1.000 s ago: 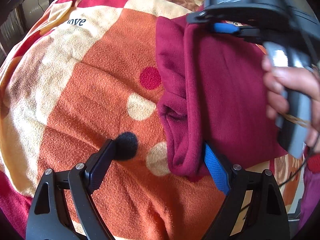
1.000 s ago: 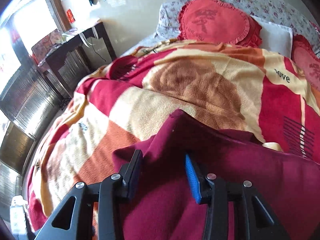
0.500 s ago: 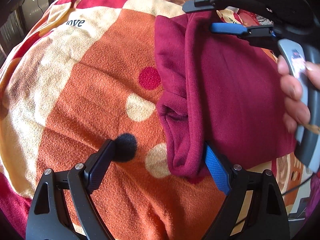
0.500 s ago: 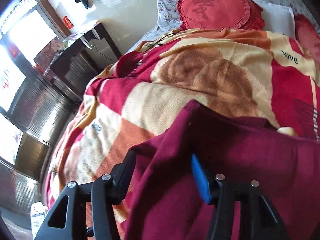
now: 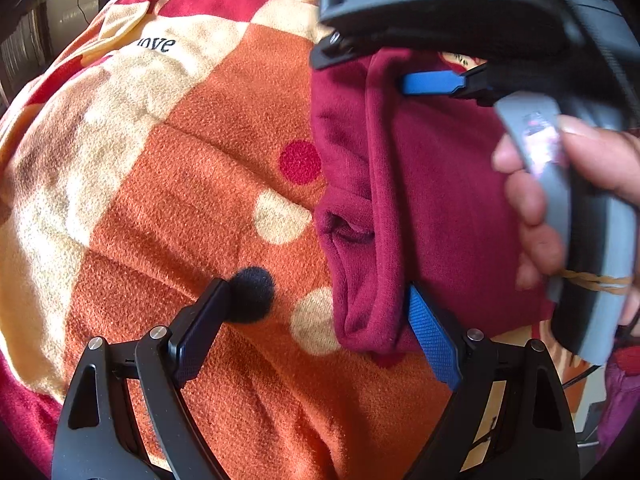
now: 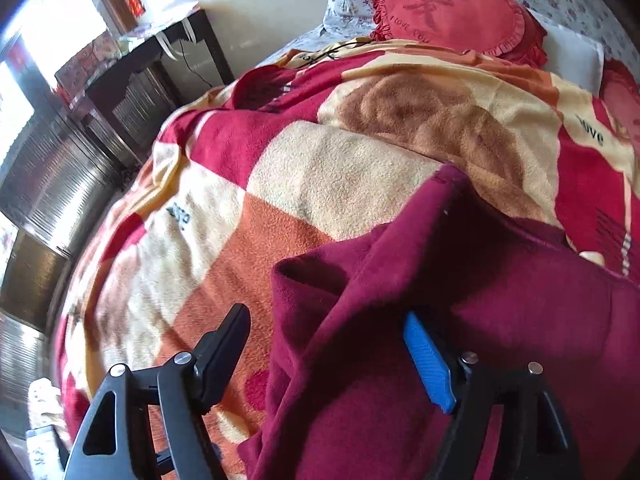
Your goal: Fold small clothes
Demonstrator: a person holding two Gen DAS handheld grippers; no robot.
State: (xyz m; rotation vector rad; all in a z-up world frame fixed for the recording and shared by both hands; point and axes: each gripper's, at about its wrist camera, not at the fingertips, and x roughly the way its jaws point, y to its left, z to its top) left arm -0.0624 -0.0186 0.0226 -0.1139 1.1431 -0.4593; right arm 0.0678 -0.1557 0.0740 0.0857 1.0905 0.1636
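Garment: dark red fleece garment (image 5: 440, 200), folded, lying on the bed's right side.
Left gripper (image 5: 316, 320): jaws wide apart around the garment's near edge, gripping nothing.
Right gripper (image 6: 324, 340): jaws have just been opening, now apart, fleece loose between them.
Bedding: orange, cream and red patchwork fleece blanket (image 5: 180, 200) underneath.
Far end: red heart-shaped ruffled cushion (image 6: 452, 12).

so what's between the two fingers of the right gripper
The folded edge of the maroon garment lies between the fingers of the right gripper, which have just been opening and no longer pinch it; the right wrist view shows this.
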